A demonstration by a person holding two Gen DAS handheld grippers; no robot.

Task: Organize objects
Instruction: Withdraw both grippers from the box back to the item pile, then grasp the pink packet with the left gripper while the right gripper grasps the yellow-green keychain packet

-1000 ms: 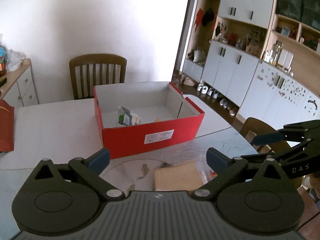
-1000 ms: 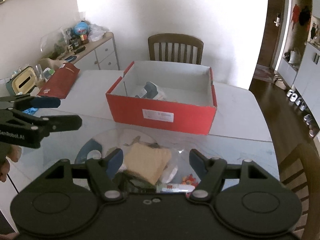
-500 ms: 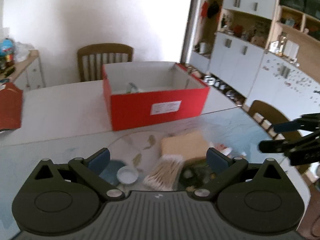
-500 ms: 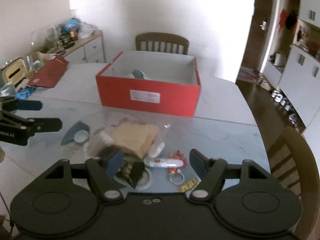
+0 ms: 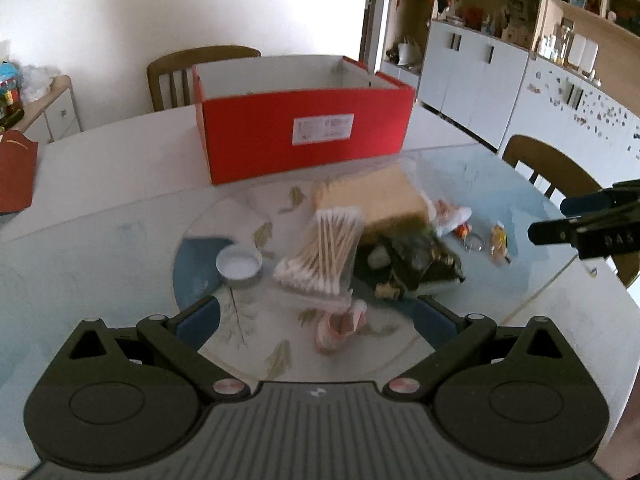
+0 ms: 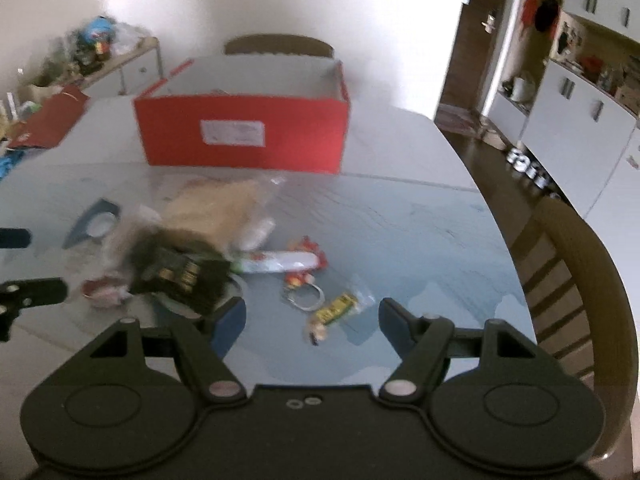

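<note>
Left wrist view: the left gripper (image 5: pixel 316 314) is held open and empty above the pile, the swabs (image 5: pixel 324 254) just ahead of it, the box (image 5: pixel 304 132) beyond. An approach is judged underway.

Right wrist view: the right gripper (image 6: pixel 312 318) is spread wide, empty, the keyring (image 6: pixel 306 294) just ahead. Lowering and closing are judged to be needed next.

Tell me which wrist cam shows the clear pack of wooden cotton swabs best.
Left wrist view: the clear pack of wooden cotton swabs sits near centre, just ahead of the open left gripper, individual sticks visible. In the right wrist view I cannot make it out in the blurred clutter.
</note>
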